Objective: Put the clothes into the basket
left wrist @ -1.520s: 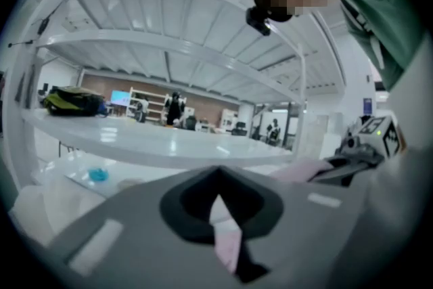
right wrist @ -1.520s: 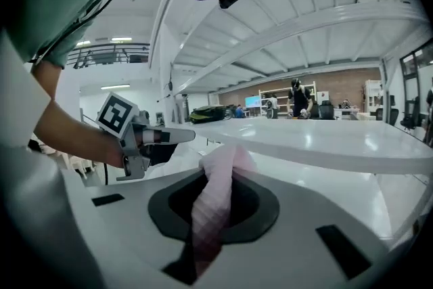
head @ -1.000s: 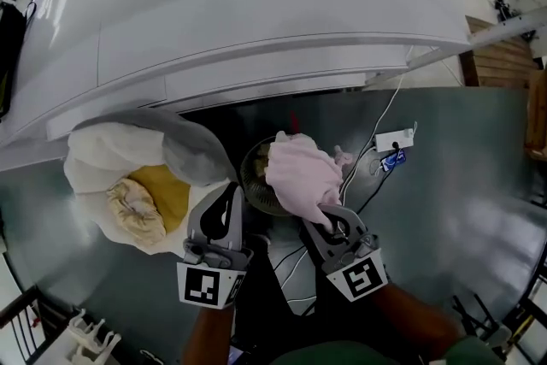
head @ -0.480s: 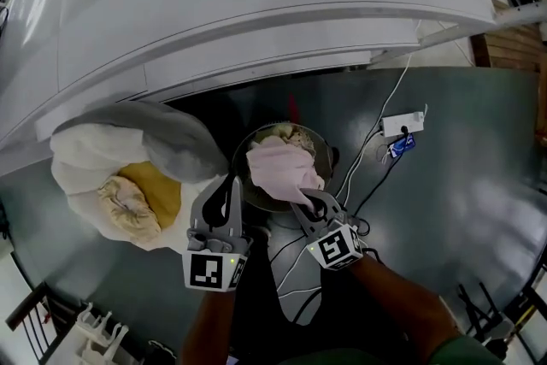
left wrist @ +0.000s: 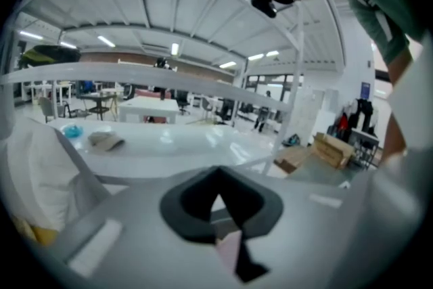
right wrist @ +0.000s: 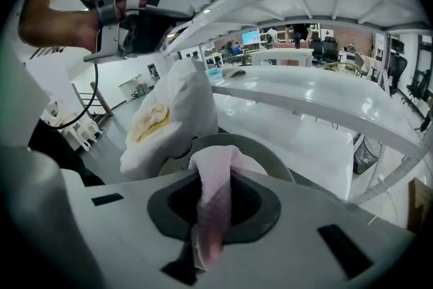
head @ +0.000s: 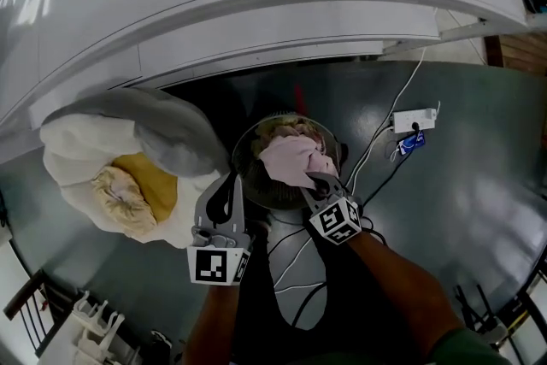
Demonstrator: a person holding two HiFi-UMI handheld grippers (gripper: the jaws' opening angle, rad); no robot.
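Counting gives one basket point(head: 246, 182) on the floor, one pink garment point(head: 289, 158) and two grippers. The right gripper point(head: 318, 180) is clamped on the garment, which covers the basket's mouth and hides much of its inside. The left gripper point(head: 226, 197) has its jaws together; the white pile point(head: 85, 151) beside the basket is hard to sort.

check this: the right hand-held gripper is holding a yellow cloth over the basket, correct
One thing is wrong: the cloth clamped in the right hand-held gripper is pink, not yellow, as the right gripper view shows. The rest stands: it is held over the basket. The yellow cloth lies in the white bag beside the basket.
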